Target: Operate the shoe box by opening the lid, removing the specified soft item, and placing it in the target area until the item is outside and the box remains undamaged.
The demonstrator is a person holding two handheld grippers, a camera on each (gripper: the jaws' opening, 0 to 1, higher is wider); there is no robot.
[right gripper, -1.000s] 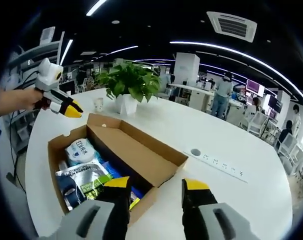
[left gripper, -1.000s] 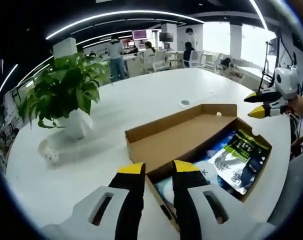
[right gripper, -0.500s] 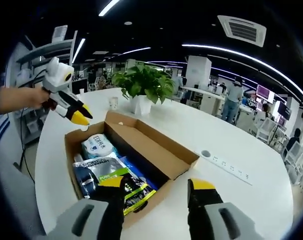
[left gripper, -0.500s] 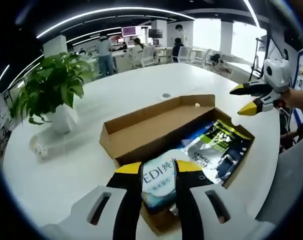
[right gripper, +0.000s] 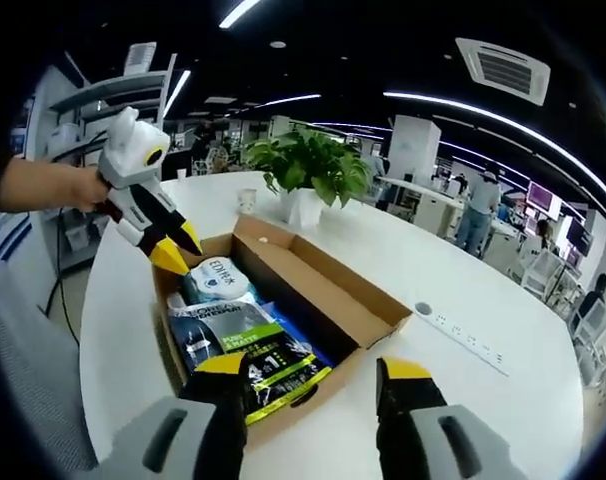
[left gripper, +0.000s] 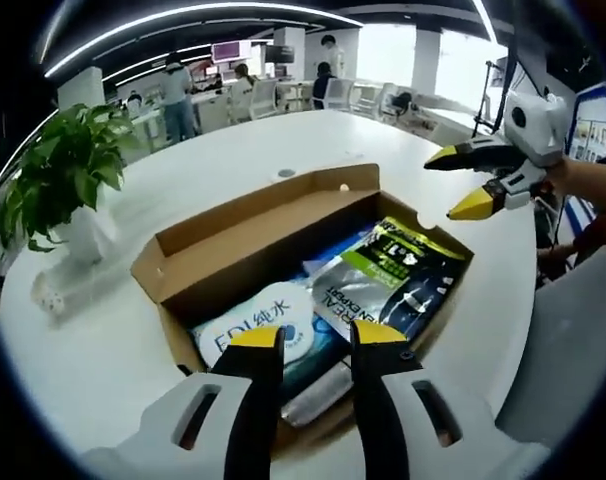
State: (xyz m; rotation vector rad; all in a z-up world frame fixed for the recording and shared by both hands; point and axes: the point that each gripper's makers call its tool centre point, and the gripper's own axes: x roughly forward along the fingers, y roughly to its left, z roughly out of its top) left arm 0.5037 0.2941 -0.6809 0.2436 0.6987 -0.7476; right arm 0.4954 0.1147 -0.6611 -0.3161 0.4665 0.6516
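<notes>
Open shoe box (left gripper: 283, 250) on table (left gripper: 103, 370); left gripper (left gripper: 318, 338) above white pack (left gripper: 258, 325), right gripper (right gripper: 313, 373) aside, both jaws apart for picking.

Left tongs (left gripper: 318, 337) narrowly parted, right tongs (right gripper: 321, 369) spread wide

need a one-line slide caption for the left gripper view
Left tool over the open box, above a white pack; right tool open at the far end.
</notes>
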